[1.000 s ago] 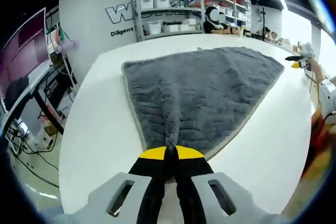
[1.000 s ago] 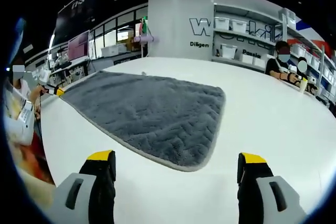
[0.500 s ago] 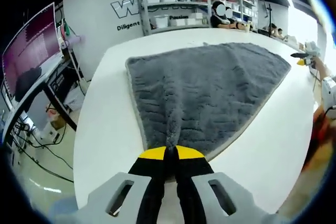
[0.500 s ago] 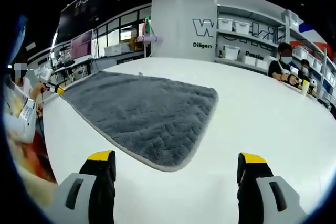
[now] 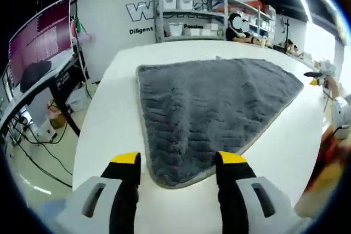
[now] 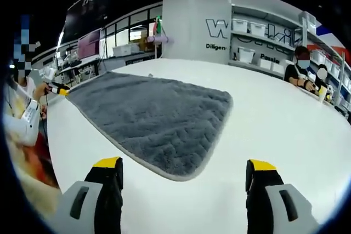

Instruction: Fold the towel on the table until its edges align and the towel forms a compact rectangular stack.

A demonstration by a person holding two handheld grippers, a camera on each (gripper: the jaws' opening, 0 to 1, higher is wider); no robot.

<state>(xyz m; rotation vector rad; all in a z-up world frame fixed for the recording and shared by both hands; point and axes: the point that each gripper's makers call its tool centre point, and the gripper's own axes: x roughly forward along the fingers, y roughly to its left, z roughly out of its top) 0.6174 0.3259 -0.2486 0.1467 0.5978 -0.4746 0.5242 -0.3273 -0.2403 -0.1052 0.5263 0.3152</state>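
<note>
Flat on the white table, fluffy grey towel.

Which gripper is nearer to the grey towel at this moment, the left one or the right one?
Left. The left gripper is open with its fingers on either side of a corner of the towel. The right gripper is open over bare table, short of the towel's edge.

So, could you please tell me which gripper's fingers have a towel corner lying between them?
The left gripper: the towel corner lies between its open fingers.
</note>
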